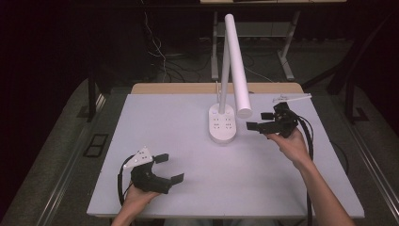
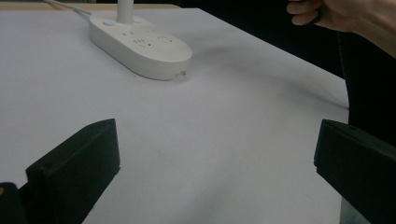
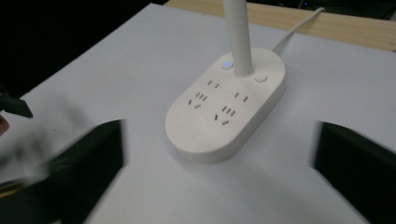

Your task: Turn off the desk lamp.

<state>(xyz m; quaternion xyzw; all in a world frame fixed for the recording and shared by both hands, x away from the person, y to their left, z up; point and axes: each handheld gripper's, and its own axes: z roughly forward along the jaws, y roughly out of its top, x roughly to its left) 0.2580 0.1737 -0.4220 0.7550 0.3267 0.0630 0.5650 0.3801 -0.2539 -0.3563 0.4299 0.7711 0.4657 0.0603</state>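
A white desk lamp rises from an oval white base with power sockets at the middle back of the white table. The same base lies between and beyond the right gripper's jaws, with a small blue light lit beside the stem. My right gripper hovers open just right of the base, held by a hand. My left gripper is open near the front left, nothing between its jaws. The base sits far ahead of the left gripper.
A white cable runs from the base toward the wooden back edge. A thin white strip with small dark bits lies at the back right corner. Table legs and cables stand on the floor behind.
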